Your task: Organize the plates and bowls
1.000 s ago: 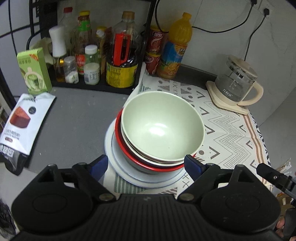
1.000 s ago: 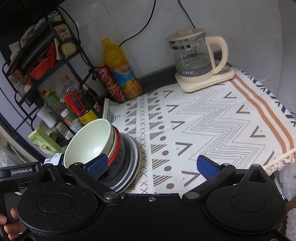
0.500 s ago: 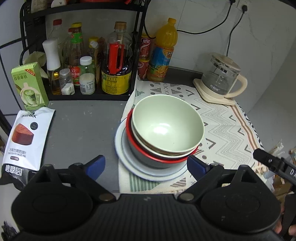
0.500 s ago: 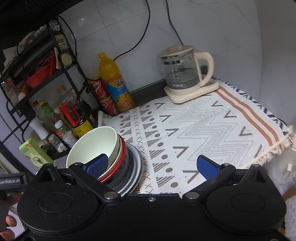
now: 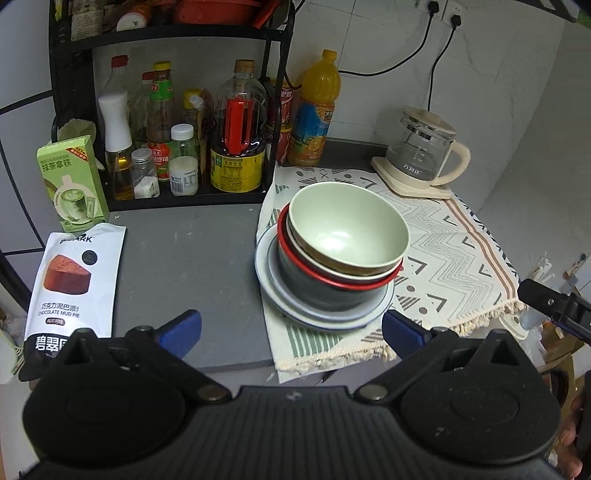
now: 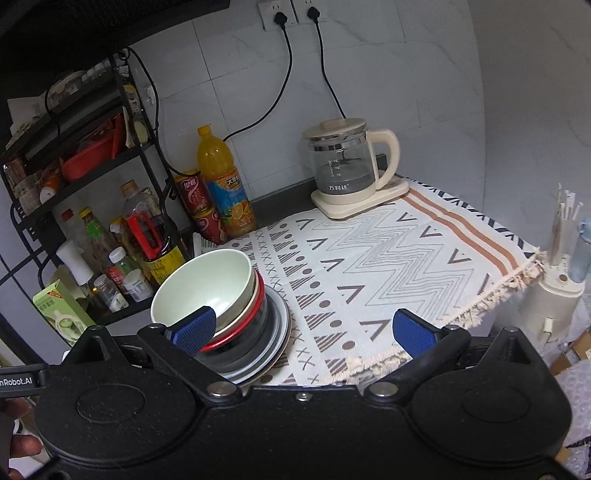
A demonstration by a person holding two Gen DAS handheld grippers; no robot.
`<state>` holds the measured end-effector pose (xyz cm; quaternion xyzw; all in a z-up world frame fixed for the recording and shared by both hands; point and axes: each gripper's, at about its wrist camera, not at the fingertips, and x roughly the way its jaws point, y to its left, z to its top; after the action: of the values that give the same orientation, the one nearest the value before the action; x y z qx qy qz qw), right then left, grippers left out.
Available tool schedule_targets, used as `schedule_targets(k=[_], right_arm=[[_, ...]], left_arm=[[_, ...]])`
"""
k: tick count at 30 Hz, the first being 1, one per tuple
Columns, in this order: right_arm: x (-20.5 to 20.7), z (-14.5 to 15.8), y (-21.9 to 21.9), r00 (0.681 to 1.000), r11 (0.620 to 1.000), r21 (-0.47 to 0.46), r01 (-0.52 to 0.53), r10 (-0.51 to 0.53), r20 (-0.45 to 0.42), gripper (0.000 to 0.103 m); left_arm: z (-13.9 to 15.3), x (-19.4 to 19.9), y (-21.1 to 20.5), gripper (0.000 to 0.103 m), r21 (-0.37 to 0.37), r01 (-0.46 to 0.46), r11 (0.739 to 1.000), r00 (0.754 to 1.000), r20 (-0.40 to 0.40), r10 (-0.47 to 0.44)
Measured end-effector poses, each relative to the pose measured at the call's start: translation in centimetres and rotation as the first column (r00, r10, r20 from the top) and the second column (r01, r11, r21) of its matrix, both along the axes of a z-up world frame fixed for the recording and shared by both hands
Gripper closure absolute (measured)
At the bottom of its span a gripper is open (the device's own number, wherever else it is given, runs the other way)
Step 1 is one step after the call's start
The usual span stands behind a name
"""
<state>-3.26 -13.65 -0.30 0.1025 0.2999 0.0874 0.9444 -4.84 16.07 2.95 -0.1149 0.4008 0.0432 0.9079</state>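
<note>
Left wrist view: left gripper (image 5: 291,330) low in frame, blue pads (image 5: 183,330) spread wide, nothing between them. Just beyond, at 12 o'clock, the stack sat on the near-left corner of the cloth (image 5: 454,254): pale plates (image 5: 321,319) at the bottom, then a dark bowl (image 5: 317,290), a red-rimmed bowl (image 5: 343,282), a cream bowl (image 5: 325,264), and the green bowl (image 5: 347,229) on top, tilted toward 3 o'clock. At 9 o'clock a pie pouch (image 5: 74,277) lay flat on the grey counter (image 5: 192,258), with a green carton (image 5: 72,182) upright behind it. At 11 o'clock, a black rack (image 5: 166,37) crowded with bottles (image 5: 236,147). An orange bottle (image 5: 316,110) stood at 12 o'clock against the wall, a glass kettle (image 5: 424,155) at 1 o'clock on the cloth's far edge. Part of the other tool showed at 3 o'clock.

Right wrist view: right gripper (image 6: 301,330) also gaping and empty; its left pad (image 6: 192,328) overlapped the green bowl (image 6: 207,288) in the picture, contact not discernible. Stack at 10 o'clock, plates (image 6: 273,339) showing under it. Cloth (image 6: 388,258) filled the middle from 12 to 2 o'clock. Farther back, red cans (image 6: 195,203) beside the orange bottle (image 6: 221,184) at 11 o'clock, kettle (image 6: 347,166) at 12 o'clock, two cords running up to wall sockets (image 6: 291,11).
</note>
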Motion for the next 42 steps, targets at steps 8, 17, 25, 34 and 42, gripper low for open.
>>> schedule_targets(k=[8, 17, 25, 34, 42], right_arm=[[-3.3, 0.4, 1.0, 1.0, 0.999, -0.042, 0.006, -0.006, 0.006, 0.0], [-6.1, 0.7, 0.9, 1.0, 0.999, -0.05, -0.001, 0.002, 0.027, 0.0], [-7.1, 0.9, 1.6, 0.998, 0.997, -0.05, -0.053, 0.055, 0.024, 0.0], [-7.8, 1.4, 2.7, 0.995, 0.995, -0.039, -0.09, 0.092, 0.044, 0.0], [-7.7, 1.5, 3.0, 0.995, 0.995, -0.049, -0.083, 0.085, 0.046, 0.0]], left_arm=[[0.4, -2.5, 1.5, 0.0, 0.003, 0.007, 1.0, 1.0, 0.022, -0.007], [0.5, -4.3, 1.7, 0.0, 0.055, 0.031, 0.998, 0.999, 0.034, -0.033], [1.3, -5.7, 2.0, 0.0, 0.059, 0.006, 0.998, 0.998, 0.059, -0.009], [1.7, -6.9, 3.0, 0.0, 0.08, -0.015, 0.997, 0.999, 0.052, 0.011], [1.6, -7.2, 3.4, 0.0, 0.071, -0.008, 0.997, 0.999, 0.053, 0.004]])
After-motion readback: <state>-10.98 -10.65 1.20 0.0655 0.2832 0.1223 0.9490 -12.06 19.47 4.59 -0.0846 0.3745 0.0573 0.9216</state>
